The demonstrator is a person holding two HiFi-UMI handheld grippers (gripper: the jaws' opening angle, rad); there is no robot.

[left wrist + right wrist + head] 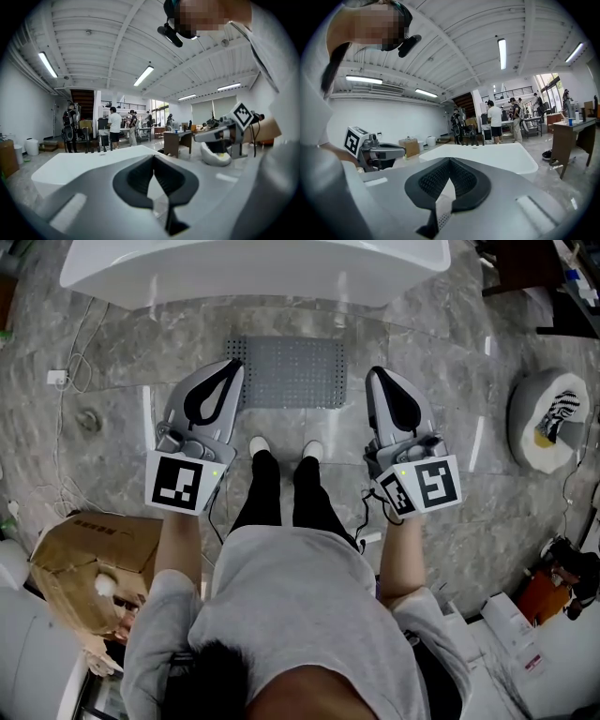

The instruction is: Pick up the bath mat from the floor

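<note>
Right at the bottom of the head view is the person's dark hair (220, 681) and grey top (300, 615), with both arms reaching out in front. The left gripper (232, 364) is squeezed shut with nothing in it, and its jaws meet at the tips. The right gripper (375, 373) is shut tight the same way and holds nothing. The bath mat (291, 371) is grey with lots of little dots. It lies flat on the stone floor (450, 343) in the upper middle of the frame, just below the white bathtub (253, 268). The left gripper covers the mat's left edge and the right gripper sits just beside its right edge. I cannot tell if either one touches it. The person's white shoes (259, 445) stand near the mat's lower edge. A cardboard box (94, 554) sits at the lower left.
</note>
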